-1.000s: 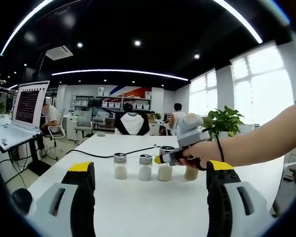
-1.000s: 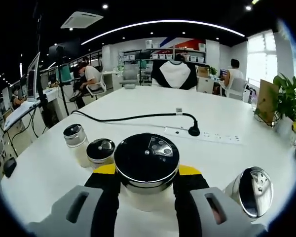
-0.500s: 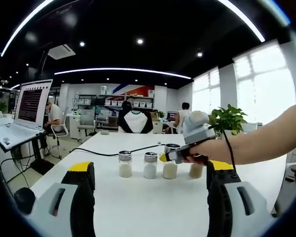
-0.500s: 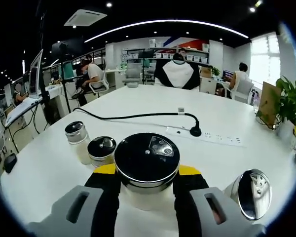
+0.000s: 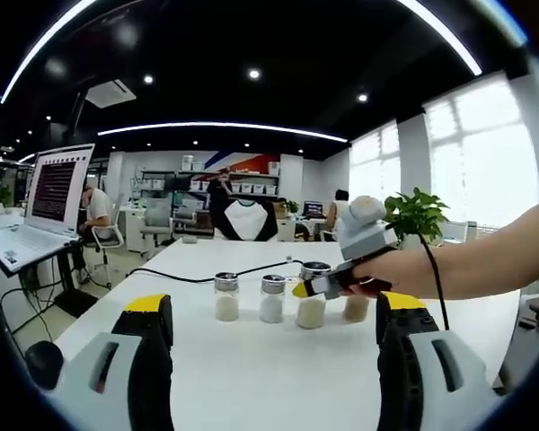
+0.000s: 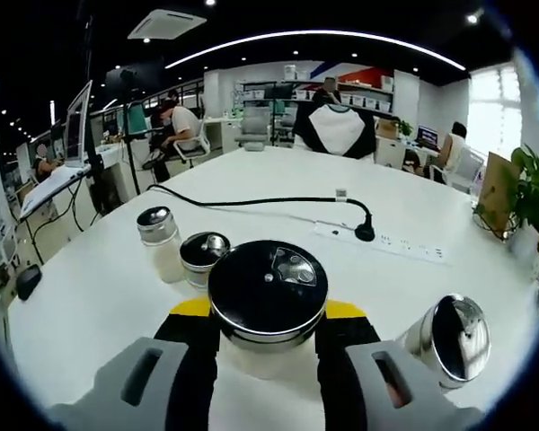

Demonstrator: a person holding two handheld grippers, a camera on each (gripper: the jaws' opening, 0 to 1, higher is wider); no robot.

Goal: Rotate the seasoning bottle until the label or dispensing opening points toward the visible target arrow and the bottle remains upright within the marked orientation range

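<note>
A long white table (image 5: 251, 359) carries everything. In the right gripper view, the right gripper (image 6: 268, 334) has its jaws closed in on the seasoning bottle (image 6: 268, 296), yellow pads pressed to both sides just under the black lid. The bottle stands upright, and the lid's small metal flap sits at about 1 o'clock on the lid top. No label text can be read on it.

In the left gripper view, the left gripper (image 5: 274, 346) has its jaws spread wide with nothing between them. Beyond it stands a row of four shakers; the right gripper, held in a hand (image 5: 382, 280), grips the third from the left.

A laptop (image 5: 38, 211) at 9 o'clock shows lines of text too small to read. A white power strip (image 6: 382, 242) with a black cable (image 6: 242, 203) lies beyond the bottles. Two shakers (image 6: 184, 254) stand at 10 o'clock of the held bottle, and another shaker (image 6: 445, 330) at 4 o'clock.
</note>
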